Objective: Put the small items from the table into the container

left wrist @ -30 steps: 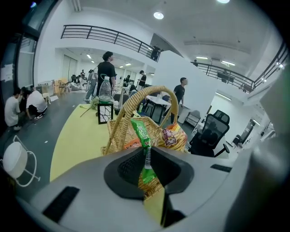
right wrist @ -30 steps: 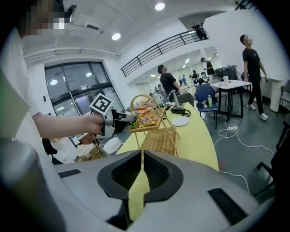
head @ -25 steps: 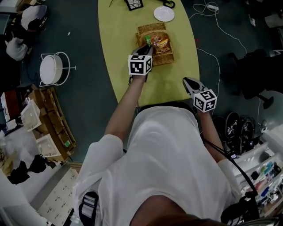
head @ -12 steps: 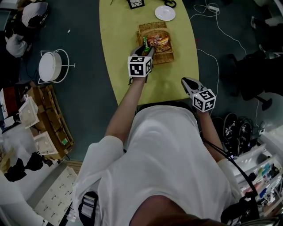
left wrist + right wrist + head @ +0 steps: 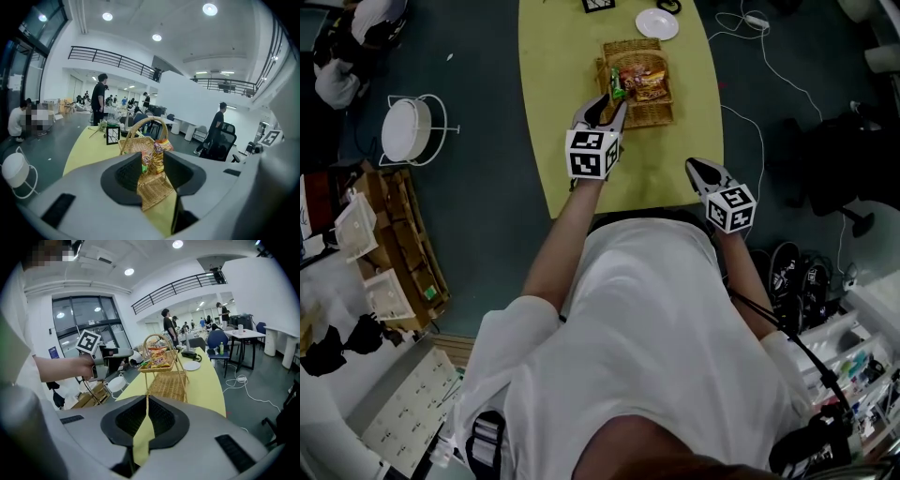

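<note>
A wicker basket with a handle stands on the yellow-green table and holds orange snack packets. A green packet lies at its left rim. My left gripper hovers just short of that rim with its jaws apart and nothing between them. In the left gripper view the basket and its packets show through the gap of the left gripper. My right gripper is shut and empty over the table's near right edge. In the right gripper view the right gripper faces the basket.
A white plate and a black lantern frame sit beyond the basket. On the floor, a white round stand and wooden crates are at the left. At the right are cables and shoes. People stand in the hall behind.
My left gripper opened and drew back and up from the basket, leaving the green packet at its left rim. The right gripper stayed where it was.
</note>
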Available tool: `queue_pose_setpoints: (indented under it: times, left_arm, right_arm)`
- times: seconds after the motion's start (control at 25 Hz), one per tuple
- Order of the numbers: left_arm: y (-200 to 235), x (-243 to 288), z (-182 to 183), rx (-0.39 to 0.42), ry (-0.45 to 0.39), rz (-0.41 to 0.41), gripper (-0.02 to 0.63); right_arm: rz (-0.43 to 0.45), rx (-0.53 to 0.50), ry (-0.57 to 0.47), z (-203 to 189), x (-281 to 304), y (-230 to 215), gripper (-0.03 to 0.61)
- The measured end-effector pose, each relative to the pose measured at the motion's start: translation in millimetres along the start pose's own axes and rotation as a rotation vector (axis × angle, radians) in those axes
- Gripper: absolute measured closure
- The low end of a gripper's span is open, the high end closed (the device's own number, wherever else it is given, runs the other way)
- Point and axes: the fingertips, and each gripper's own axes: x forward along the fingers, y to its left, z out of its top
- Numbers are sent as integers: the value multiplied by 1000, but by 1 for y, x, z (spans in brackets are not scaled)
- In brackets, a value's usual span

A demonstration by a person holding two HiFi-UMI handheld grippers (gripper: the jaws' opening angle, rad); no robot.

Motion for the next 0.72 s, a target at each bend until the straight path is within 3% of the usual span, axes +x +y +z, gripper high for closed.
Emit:
queue_pose_setpoints:
  times: [0.16, 0.32, 0.72]
  left_arm:
    - [-1, -32, -2, 23, -26, -7, 554]
    - [-7, -60, -5, 44, -52, -21, 604]
    - [-15, -104, -43, 50, -27, -141, 606]
  right_arm:
    - [-12, -8, -28, 5, 1, 19, 554]
    - [-20, -32, -69, 14, -3, 40, 554]
    - [-32, -1, -129, 17, -12, 84, 565]
